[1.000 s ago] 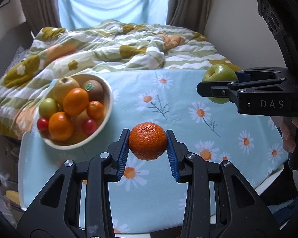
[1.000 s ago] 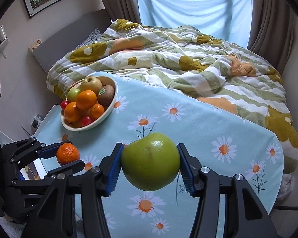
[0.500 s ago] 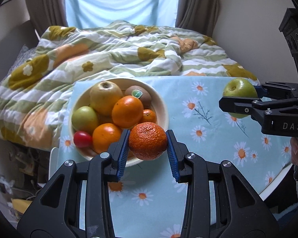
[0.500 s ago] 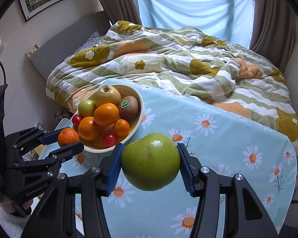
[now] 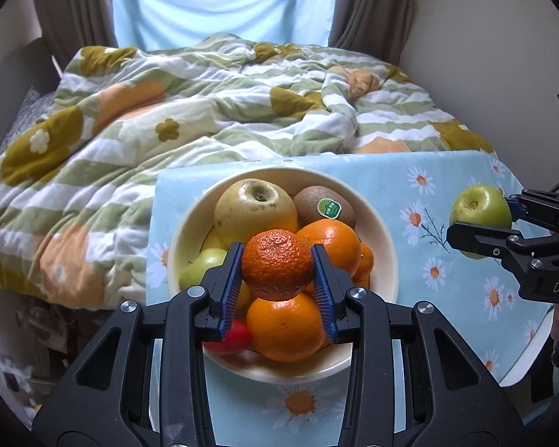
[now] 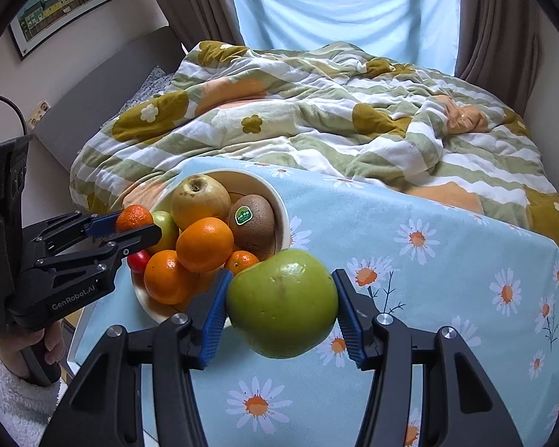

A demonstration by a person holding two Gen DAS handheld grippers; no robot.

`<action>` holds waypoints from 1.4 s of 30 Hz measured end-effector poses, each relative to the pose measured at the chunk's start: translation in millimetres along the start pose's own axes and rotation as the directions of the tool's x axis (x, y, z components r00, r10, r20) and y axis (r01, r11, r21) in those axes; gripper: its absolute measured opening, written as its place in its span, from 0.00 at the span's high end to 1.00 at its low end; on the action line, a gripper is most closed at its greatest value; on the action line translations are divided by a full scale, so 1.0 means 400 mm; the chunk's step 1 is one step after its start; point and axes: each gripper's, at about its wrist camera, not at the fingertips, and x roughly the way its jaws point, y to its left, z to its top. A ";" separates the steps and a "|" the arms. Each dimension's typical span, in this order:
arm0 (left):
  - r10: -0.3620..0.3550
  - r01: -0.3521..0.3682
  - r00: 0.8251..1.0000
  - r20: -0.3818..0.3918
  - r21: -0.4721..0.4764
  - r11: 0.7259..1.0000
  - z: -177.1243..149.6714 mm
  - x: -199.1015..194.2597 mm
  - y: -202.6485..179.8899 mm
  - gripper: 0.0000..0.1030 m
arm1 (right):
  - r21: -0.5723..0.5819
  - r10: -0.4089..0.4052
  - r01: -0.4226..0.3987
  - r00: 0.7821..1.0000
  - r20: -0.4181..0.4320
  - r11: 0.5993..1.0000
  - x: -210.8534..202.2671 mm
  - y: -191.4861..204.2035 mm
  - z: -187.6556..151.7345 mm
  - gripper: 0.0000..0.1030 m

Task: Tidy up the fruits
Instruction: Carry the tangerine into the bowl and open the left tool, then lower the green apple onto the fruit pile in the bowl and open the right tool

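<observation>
My left gripper (image 5: 277, 272) is shut on a small bumpy mandarin (image 5: 277, 265) and holds it right over the cream fruit bowl (image 5: 385, 238). The bowl holds a yellow apple (image 5: 255, 208), a kiwi with a green sticker (image 5: 324, 205), oranges (image 5: 285, 329), a green apple and a red tomato. My right gripper (image 6: 281, 309) is shut on a big green apple (image 6: 282, 307), held above the cloth just right of the bowl (image 6: 281, 205). The right gripper also shows in the left wrist view (image 5: 480, 223), and the left gripper in the right wrist view (image 6: 134, 225).
The bowl stands at the left end of a table with a light blue daisy cloth (image 5: 447, 186). A bed with a green, white and orange quilt (image 5: 205, 104) lies right behind the table. Curtains and a window stand at the back.
My left gripper has carried the mandarin left and forward until it hangs over the bowl. My right gripper has brought the green apple closer to the bowl's right side.
</observation>
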 end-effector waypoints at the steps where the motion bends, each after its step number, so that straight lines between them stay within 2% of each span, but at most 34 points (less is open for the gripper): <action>1: -0.006 0.006 1.000 0.000 0.006 1.000 0.002 0.007 0.005 0.59 | 0.007 -0.004 0.004 1.000 0.001 1.000 0.006 0.001 0.001 0.52; 7: -0.048 0.048 0.999 -0.005 0.023 0.999 0.002 0.025 0.025 0.58 | 0.047 -0.029 0.029 1.000 0.001 0.998 0.025 0.008 0.005 0.52; 8: -0.038 0.038 0.999 -0.008 0.029 0.999 0.003 0.025 0.026 0.50 | 0.054 -0.032 0.032 0.999 0.002 0.998 0.024 0.008 0.004 0.52; 9: -0.029 0.030 1.000 -0.007 0.040 0.999 0.004 0.022 0.025 0.20 | 0.060 -0.034 0.034 0.999 0.004 0.998 0.021 0.008 0.003 0.52; 10: -0.032 0.032 0.999 -0.002 0.053 0.998 0.004 0.017 0.023 0.02 | 0.065 -0.037 0.036 0.999 0.006 0.997 0.019 0.009 0.002 0.52; 11: -0.043 0.042 0.999 0.015 0.060 0.997 0.004 0.006 0.023 0.00 | 0.069 -0.038 0.037 0.999 0.007 0.997 0.017 0.009 0.001 0.52; 16: -0.020 0.018 0.999 0.025 0.064 0.998 -0.003 -0.036 0.018 0.00 | 0.054 -0.033 0.033 0.999 -0.001 0.998 0.007 0.013 -0.002 0.52; 26: 0.036 -0.037 0.999 -0.004 -0.036 0.999 -0.093 -0.089 -0.004 0.00 | -0.024 0.036 -0.036 0.999 -0.016 0.999 0.038 0.014 0.021 0.52; 35: 0.093 -0.097 0.995 -0.037 -0.104 0.990 -0.152 -0.083 -0.046 0.00 | -0.141 0.118 -0.122 0.992 -0.038 0.982 0.118 0.004 0.062 0.52; 42: 0.106 -0.113 0.993 -0.058 -0.142 0.983 -0.173 -0.064 -0.066 0.00 | -0.174 0.178 -0.188 0.981 -0.072 0.967 0.184 -0.004 0.065 0.52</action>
